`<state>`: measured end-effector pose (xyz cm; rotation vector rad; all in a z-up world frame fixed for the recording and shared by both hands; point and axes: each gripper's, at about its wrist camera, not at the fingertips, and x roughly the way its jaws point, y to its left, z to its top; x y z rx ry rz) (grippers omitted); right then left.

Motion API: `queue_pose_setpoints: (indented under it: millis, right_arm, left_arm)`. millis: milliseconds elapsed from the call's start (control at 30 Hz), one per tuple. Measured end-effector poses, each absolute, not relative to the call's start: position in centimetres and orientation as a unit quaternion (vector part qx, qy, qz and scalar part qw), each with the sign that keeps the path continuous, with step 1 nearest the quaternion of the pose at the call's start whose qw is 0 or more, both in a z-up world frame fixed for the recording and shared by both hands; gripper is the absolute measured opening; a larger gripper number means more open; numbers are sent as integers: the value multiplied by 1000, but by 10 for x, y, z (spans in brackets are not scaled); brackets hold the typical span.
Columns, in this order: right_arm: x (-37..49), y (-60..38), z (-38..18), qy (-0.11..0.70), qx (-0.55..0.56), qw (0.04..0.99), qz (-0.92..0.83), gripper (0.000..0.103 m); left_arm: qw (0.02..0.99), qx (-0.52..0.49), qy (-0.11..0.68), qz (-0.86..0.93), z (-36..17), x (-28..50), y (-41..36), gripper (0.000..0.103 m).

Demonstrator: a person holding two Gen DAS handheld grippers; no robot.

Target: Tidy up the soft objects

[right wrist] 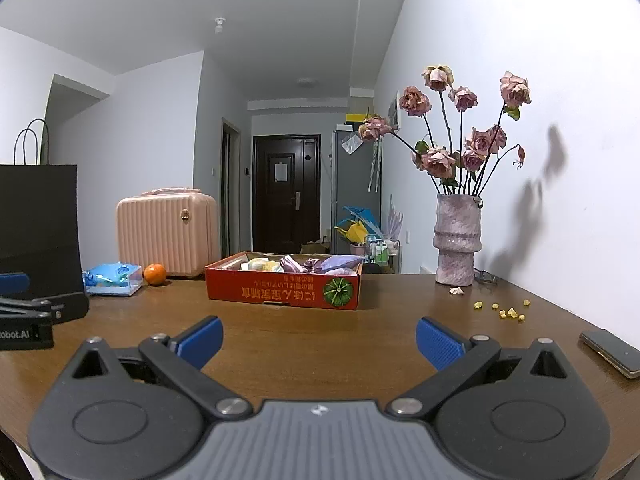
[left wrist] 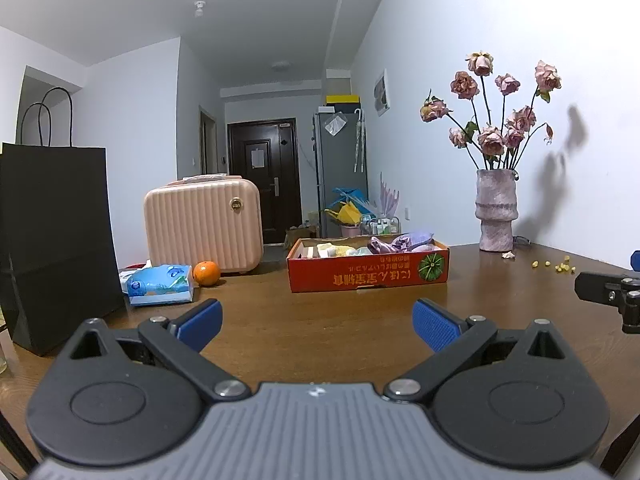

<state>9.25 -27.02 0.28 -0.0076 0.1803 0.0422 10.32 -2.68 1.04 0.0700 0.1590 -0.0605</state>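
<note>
Left claw (left wrist: 317, 322): blue pads spread wide, nothing between them, held low over the brown wooden tabletop (left wrist: 320, 308). Right claw (right wrist: 319, 338): likewise spread wide and empty, at similar height; the two sit side by side, each showing at the edge of the other's view.

Beyond both claws, near the tabletop's far edge, stands a shallow red cardboard box (left wrist: 368, 274) with a printed green pumpkin and inverted lettering. Its long axis runs left to right across the view, long side facing the claws. The soft objects (left wrist: 400, 242) lie inside it: purple fabric pieces toward the right end, pale yellow and light blue items toward the middle. Their individual orientation cannot be determined.

Left of the box: a blue tissue pack (left wrist: 160, 285), an orange (left wrist: 206, 272) just beside it, a pink ribbed case (left wrist: 204, 224) behind, and a black paper bag (left wrist: 56, 240) at far left. Right: a mottled pink vase (left wrist: 496, 210) of dried roses against the white wall, with yellow crumbs (left wrist: 560, 266) scattered near. A dark phone (right wrist: 612, 352) lies at the right edge.

Background: a corridor leading to a dark door (left wrist: 266, 176).
</note>
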Motion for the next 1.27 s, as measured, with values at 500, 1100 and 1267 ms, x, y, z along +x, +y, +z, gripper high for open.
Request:
queue_pose_setpoints:
  millis: [500, 1100, 1267]
  right_arm:
    - [88, -268, 4, 85, -6, 996, 22, 103]
    - [87, -268, 3, 84, -7, 996, 22, 103]
    - [88, -267, 4, 86, -7, 996, 22, 103]
  left_arm:
    - [996, 35, 78, -31, 11, 101, -27, 103]
    - [996, 38, 69, -39, 10, 98, -28, 103]
    - [996, 35, 70, -43, 9, 99, -27, 103]
